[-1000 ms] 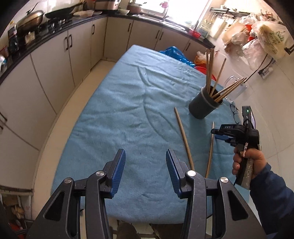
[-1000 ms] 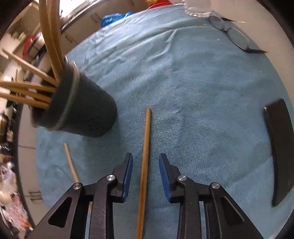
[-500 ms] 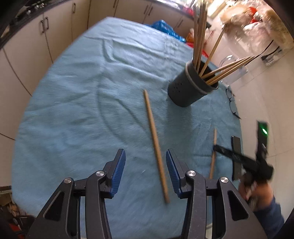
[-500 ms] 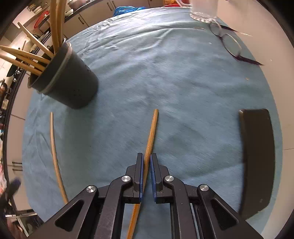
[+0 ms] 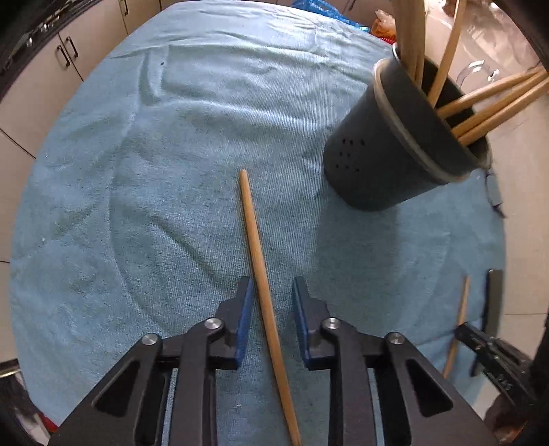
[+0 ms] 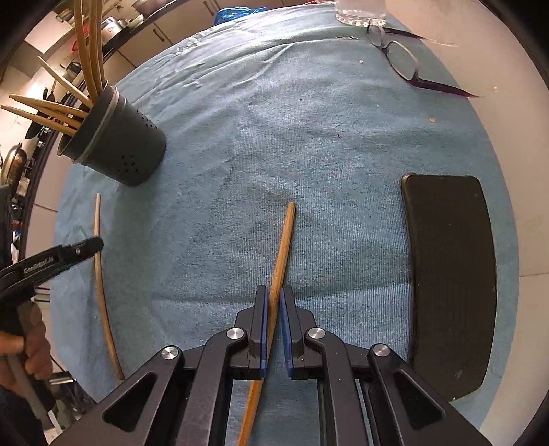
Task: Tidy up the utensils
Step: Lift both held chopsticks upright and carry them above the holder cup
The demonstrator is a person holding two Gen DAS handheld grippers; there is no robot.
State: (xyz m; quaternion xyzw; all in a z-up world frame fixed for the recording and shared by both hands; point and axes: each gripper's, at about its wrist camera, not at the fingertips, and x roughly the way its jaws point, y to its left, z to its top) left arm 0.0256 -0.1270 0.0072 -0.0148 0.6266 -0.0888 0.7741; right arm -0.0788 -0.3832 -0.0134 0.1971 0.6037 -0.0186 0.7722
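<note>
Left hand-held gripper pointing steeply down over blue towel on worktop, jaws closing, left chopstick lying between blue pads, not yet pinched, gap visible on both sides. Stick flat on towel, far tip just left of dark utensil holder, near end running out under gripper body. Holder upright on towel, packed with more chopsticks fanning out over rim. Right hand-held gripper clenched on right chopstick, pads tight against shaft, stick angled forward with far tip over towel; cannot tell whether tip touches cloth. Same holder at upper left in right wrist view, well apart from held stick. Left gripper also seen at left edge of right wrist view, over left chopstick, person's hand on its handle. Black flat object lying on towel right of right gripper, near towel edge. Eyeglasses at far right corner, partly off towel on bare worktop, glass jar just behind them. Kitchen cabinets beyond worktop on left.
</note>
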